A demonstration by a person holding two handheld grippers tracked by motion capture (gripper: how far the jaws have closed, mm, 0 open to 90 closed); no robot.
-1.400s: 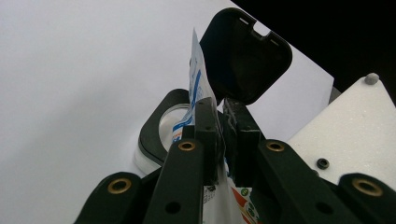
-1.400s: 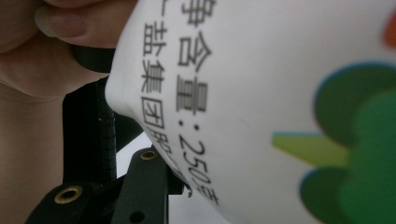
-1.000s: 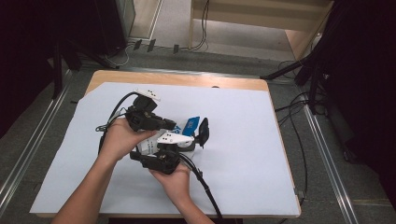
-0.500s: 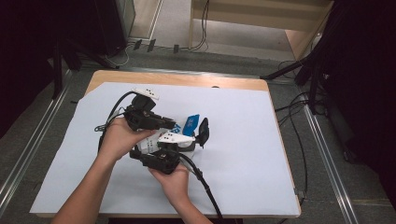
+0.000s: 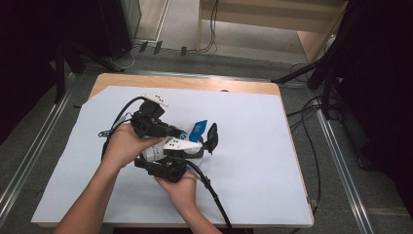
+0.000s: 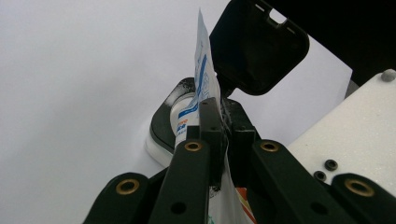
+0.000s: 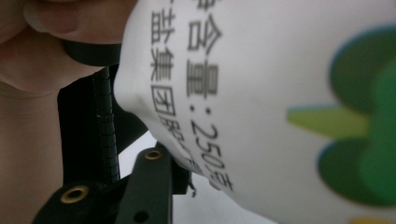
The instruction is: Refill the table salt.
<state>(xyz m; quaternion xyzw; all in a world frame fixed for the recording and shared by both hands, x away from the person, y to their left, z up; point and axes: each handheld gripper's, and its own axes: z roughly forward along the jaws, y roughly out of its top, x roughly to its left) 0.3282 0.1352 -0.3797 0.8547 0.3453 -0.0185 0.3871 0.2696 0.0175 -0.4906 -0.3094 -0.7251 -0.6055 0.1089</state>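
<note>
A white bag with a blue top hangs between both grippers over the white sheet. My left gripper is shut on the bag's thin upper edge, its jaws pinching it flat. My right gripper holds the bag's printed body from below. One black finger presses into the bag, and these jaws have just been opening a little with the bag still between them. Just beyond stands a black-rimmed jar with its black flip lid up.
The white sheet covers a wooden table. Cables trail from both grippers toward the near edge. Metal rails and floor cables run beside the table.
</note>
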